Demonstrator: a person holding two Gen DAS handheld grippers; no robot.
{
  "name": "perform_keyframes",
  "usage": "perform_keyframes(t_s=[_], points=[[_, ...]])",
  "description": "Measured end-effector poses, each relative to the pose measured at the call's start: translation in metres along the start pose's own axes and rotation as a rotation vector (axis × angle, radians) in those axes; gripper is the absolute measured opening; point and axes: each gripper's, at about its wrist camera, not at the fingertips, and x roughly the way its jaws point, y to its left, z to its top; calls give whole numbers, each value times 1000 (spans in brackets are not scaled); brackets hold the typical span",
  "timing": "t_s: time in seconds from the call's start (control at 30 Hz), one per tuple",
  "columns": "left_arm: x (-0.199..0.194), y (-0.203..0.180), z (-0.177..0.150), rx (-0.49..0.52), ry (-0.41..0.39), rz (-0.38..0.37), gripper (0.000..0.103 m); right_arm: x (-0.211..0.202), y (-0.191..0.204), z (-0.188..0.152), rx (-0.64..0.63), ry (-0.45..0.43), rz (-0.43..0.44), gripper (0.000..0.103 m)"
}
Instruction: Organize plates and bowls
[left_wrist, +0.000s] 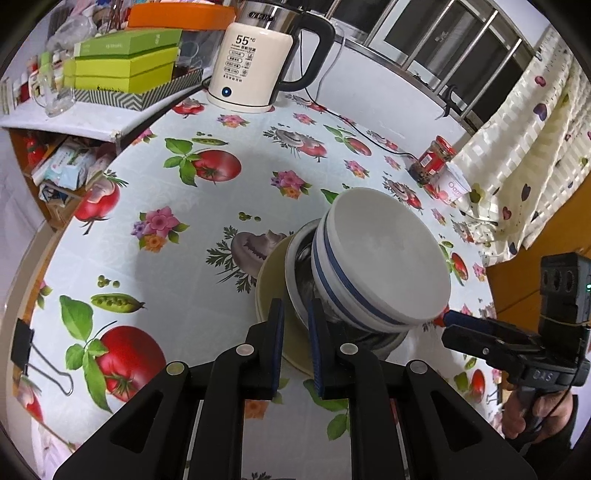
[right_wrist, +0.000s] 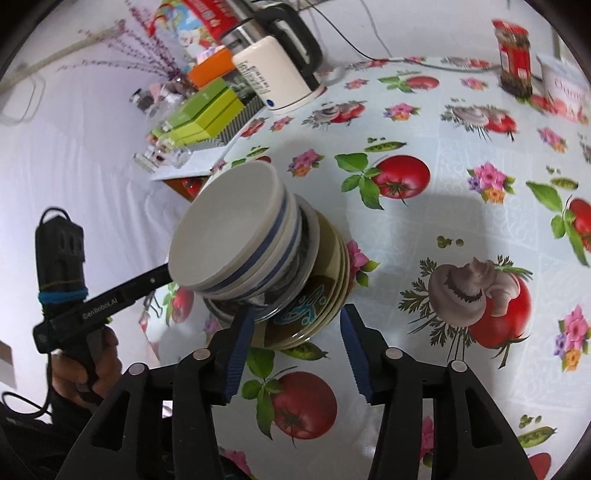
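Ceramic and steel together, the stack (right_wrist: 258, 258) of bowls and plates sits low and centre in both views on the table (right_wrist: 443, 221): a white blue-striped bowl (left_wrist: 384, 266) on top, a metal bowl (left_wrist: 306, 277) under it, yellowish plates (right_wrist: 328, 295) beneath. It looks heavy, rigid, glazed-slippery and breakable (and top-heavy). The left gripper (left_wrist: 295, 321) pinches the metal bowl's rim; the right gripper (right_wrist: 295, 321), jaws spread, brackets the plates' edge. Supporting under the lowest plate seems safest.

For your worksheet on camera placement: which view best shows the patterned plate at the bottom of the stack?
The right wrist view: the patterned plate shows its teal and brown face there. In the left wrist view only its plain edge peeks out behind the blue-striped bowl.
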Motion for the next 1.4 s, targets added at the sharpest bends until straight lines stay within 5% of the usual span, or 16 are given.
perform_keyframes(t_s=[0.27, 0.67, 1.4], points=[[-5, -14, -15, 55, -11, 33, 20, -3, 26, -13, -131, -19, -81, 68], [2, -21, -31, 81, 5, 100, 20, 2, 38, -31, -247, -35, -159, 69], [13, -19, -38, 95, 46, 97, 20, 12, 52, -37, -309, 5, -168, 71]])
